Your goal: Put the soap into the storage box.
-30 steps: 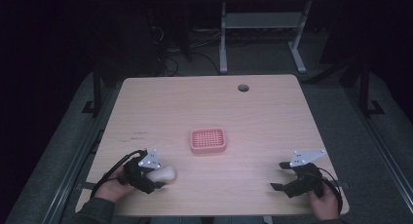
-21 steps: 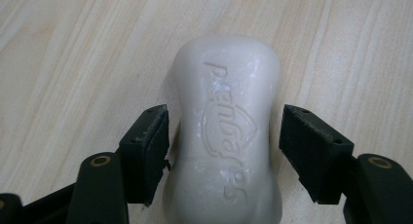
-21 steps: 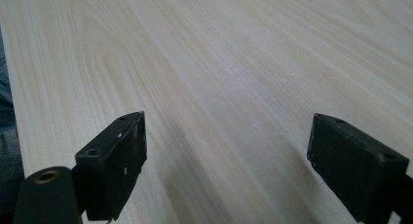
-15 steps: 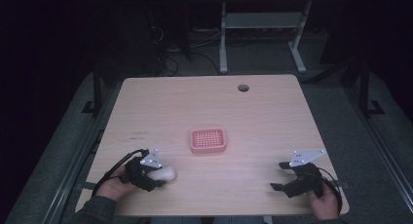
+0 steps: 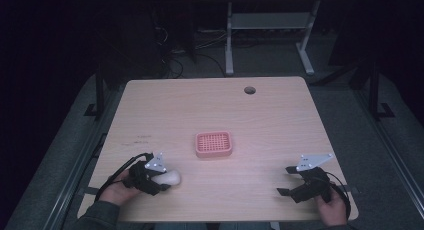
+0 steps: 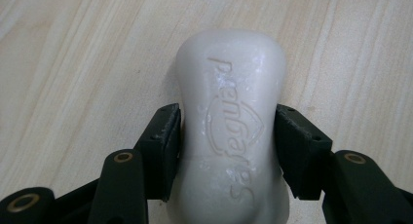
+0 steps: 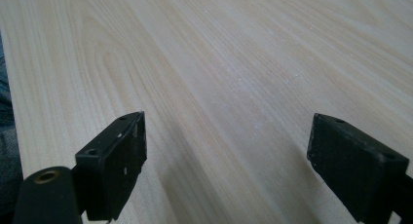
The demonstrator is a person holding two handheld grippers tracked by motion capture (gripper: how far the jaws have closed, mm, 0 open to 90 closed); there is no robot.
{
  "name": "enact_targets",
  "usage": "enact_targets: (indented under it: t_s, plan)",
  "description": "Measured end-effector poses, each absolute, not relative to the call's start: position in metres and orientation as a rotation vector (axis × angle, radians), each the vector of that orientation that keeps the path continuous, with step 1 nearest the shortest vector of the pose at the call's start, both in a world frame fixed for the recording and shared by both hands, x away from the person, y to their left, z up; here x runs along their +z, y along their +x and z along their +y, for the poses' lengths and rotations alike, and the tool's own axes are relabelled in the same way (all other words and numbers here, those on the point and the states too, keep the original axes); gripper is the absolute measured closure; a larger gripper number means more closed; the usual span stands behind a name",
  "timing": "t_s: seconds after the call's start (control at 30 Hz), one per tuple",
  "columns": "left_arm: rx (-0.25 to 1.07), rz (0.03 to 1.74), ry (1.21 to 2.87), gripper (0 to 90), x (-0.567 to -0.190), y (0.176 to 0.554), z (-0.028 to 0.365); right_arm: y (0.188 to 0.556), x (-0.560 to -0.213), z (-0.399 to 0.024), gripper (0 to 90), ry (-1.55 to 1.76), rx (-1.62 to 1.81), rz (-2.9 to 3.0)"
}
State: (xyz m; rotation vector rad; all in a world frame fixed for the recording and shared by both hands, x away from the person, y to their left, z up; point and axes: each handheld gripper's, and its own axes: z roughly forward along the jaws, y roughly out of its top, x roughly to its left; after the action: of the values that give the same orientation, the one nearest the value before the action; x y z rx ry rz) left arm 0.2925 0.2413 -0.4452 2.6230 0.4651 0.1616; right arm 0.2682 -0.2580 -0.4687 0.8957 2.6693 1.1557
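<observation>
High view dim; surroundings beyond table (image 5: 280, 120) near black, slight purple cast. Gripper views bright, evenly lit. Soap (image 6: 229, 121) sharp, soft sheen on top, faint shadow at left. Near jaws slightly soft.

A dim lab or workshop: a bare wooden desk (image 5: 280, 120), trailing floor cables (image 5: 172, 65), metal stand legs (image 5: 229, 45) behind.

Light wooden table with rounded corners (image 5: 280, 115) on dark grey carpeted floor (image 5: 60, 155); behind it, a white metal-legged stand (image 5: 270, 25) in dim light.
</observation>
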Motion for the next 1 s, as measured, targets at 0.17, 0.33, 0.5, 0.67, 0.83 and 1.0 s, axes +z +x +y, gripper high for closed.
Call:
enact_targets:
  t_s: [0.17, 0.33, 0.5, 0.67, 0.83, 1.0]
  plan:
    - [0.144, 0.472, 2.619, 47.2, -0.4453, 0.2936, 0.2410, 0.2682, -0.4687, -0.2582, 14.2, 0.896, 1.156, 2.669]
    - [0.124, 0.482, 2.624, 47.9, -0.4448, 0.2941, 0.2400, 0.2681, -0.4683, -0.2584, 14.2, 0.898, 1.159, 2.668]
    - [0.113, 0.493, 2.619, 48.5, -0.4448, 0.2944, 0.2391, 0.2683, -0.4684, -0.2588, 14.1, 0.890, 1.160, 2.666]
    - [0.118, 0.494, 2.619, 48.9, -0.4443, 0.2950, 0.2401, 0.2679, -0.4677, -0.2593, 14.1, 0.890, 1.163, 2.663]
    - [0.109, 0.508, 2.621, 49.1, -0.4441, 0.2941, 0.2405, 0.2677, -0.4676, -0.2598, 14.2, 0.890, 1.161, 2.662]
    - [0.120, 0.507, 2.631, 49.1, -0.4435, 0.2945, 0.2405, 0.2675, -0.4674, -0.2602, 14.2, 0.889, 1.162, 2.660]
